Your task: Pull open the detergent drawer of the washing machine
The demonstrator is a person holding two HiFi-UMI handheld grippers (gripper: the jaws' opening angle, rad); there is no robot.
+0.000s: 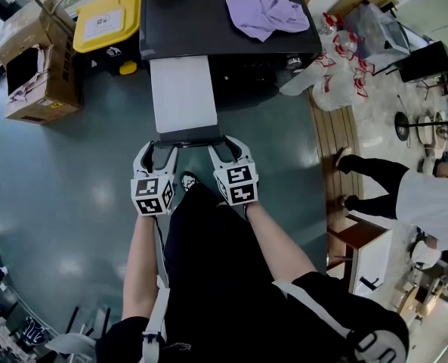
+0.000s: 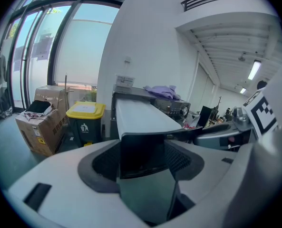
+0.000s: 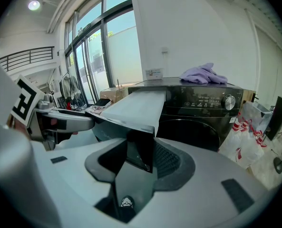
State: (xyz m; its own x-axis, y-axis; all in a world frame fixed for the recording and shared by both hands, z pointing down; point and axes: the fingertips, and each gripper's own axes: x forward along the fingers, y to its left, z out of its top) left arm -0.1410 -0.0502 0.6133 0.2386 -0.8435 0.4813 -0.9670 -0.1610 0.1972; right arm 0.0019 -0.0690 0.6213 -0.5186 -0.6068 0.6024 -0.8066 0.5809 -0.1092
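The black washing machine point(image 1: 201, 13) stands at the top of the head view. Its long pale detergent drawer point(image 1: 182, 93) sticks far out toward me and ends in a dark front panel point(image 1: 190, 136). My left gripper point(image 1: 157, 148) clamps the panel's left end and my right gripper point(image 1: 227, 146) its right end. In the left gripper view the panel point(image 2: 141, 153) fills the space between the pads of the left gripper point(image 2: 143, 160). In the right gripper view the panel's end point(image 3: 140, 148) sits between the jaws of the right gripper point(image 3: 138, 158), with the machine's door and dial point(image 3: 198, 113) behind.
A purple cloth point(image 1: 263, 7) lies on the machine's top. Left of the machine are a yellow-lidded bin point(image 1: 106, 21) and an open cardboard box point(image 1: 38, 59). Plastic bags point(image 1: 341, 70) lie at its right. A second person point(image 1: 405, 195) stands at the right edge.
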